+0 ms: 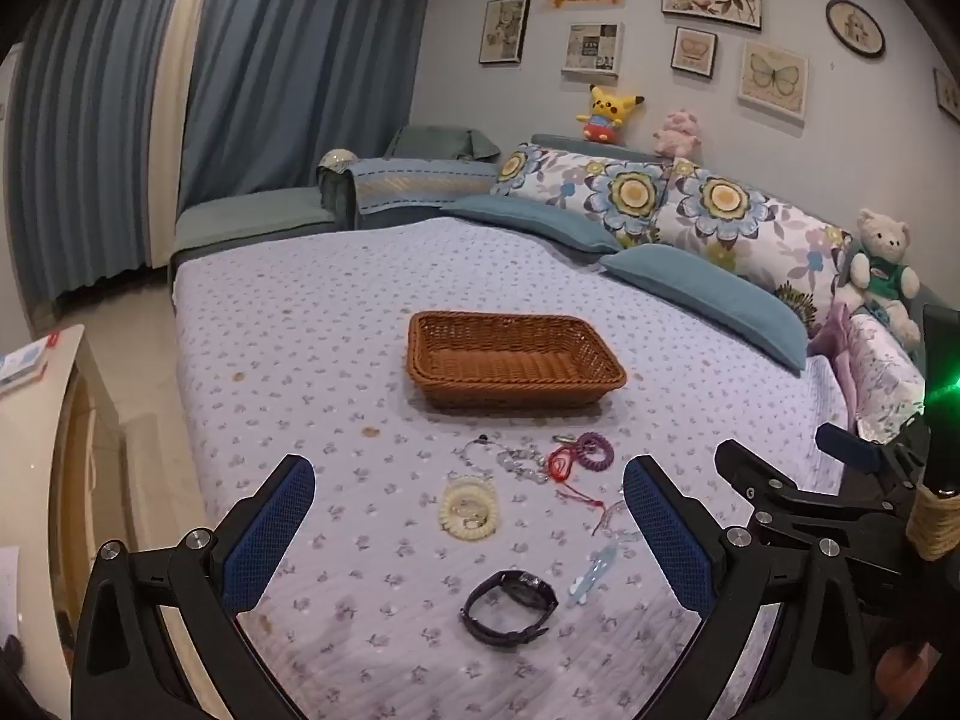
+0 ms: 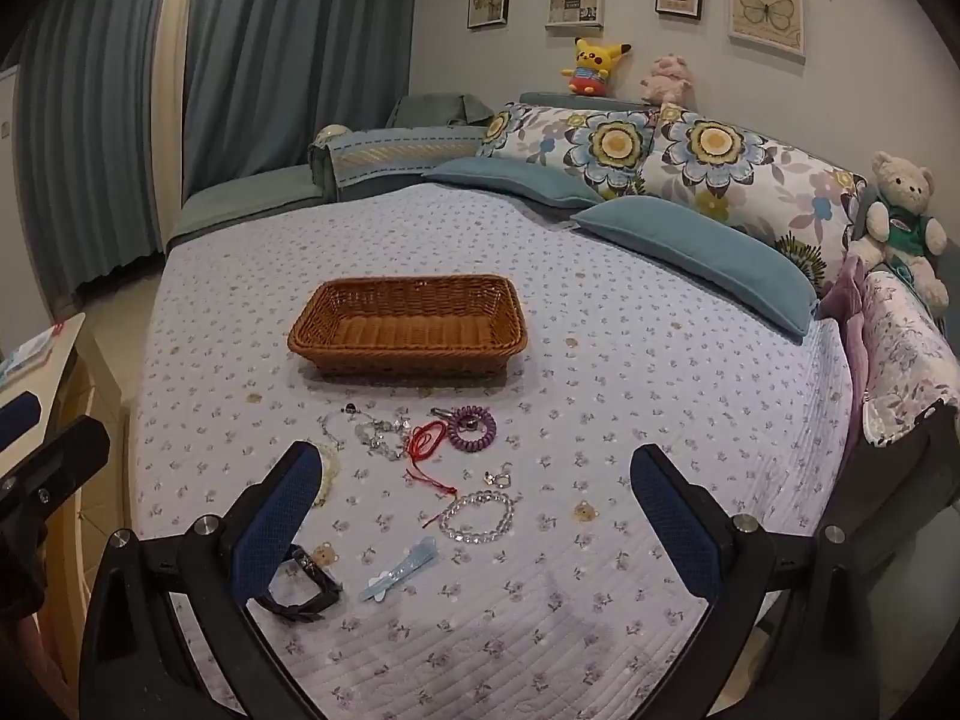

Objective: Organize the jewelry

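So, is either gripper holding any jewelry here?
Nothing is held: left gripper and right gripper are both open above the floral bedspread.

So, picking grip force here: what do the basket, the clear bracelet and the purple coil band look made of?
Basket: woven wicker or rattan-look plastic, brown, ribbed weave. Clear bracelet: glassy or acrylic beads, glinting. Purple coil band: springy spiral plastic, slightly glossy.

Cream coil bracelet (image 2: 327, 471) and black watch (image 2: 300, 585) half-hidden (right wrist view) behind a blue pad
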A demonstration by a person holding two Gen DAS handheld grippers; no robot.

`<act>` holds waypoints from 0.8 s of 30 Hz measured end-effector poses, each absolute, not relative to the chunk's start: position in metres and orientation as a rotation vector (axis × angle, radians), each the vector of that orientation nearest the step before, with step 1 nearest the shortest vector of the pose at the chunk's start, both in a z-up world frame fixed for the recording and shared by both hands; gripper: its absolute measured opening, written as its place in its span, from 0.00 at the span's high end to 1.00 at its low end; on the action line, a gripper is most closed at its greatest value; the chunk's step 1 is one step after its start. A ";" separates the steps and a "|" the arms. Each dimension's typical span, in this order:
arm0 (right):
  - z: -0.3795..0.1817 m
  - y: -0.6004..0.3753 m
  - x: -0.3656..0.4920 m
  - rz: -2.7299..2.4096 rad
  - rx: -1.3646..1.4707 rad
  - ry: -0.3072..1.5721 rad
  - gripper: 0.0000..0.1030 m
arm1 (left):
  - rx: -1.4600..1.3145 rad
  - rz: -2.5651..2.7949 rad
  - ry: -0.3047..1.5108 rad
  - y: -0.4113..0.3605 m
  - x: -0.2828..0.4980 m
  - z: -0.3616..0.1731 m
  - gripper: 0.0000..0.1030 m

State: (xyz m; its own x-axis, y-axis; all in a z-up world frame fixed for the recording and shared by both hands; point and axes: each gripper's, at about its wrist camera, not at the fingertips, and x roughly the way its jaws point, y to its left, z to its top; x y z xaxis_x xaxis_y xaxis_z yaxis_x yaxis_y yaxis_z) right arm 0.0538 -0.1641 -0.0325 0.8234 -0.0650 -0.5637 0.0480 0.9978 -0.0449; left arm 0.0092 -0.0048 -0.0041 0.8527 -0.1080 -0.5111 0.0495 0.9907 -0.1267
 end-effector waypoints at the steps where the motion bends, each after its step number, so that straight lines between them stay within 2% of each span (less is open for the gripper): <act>1: -0.032 -0.167 0.053 -0.061 -0.023 0.589 0.00 | -0.109 -0.083 0.537 -0.006 0.008 -0.002 0.01; 8: -0.005 -0.167 0.026 -0.066 -0.034 0.389 0.00 | -0.128 -0.104 0.470 -0.007 0.000 0.008 0.01; 24: 0.000 -0.157 0.025 -0.051 -0.063 0.404 0.00 | -0.166 -0.107 0.489 -0.001 0.004 0.001 0.01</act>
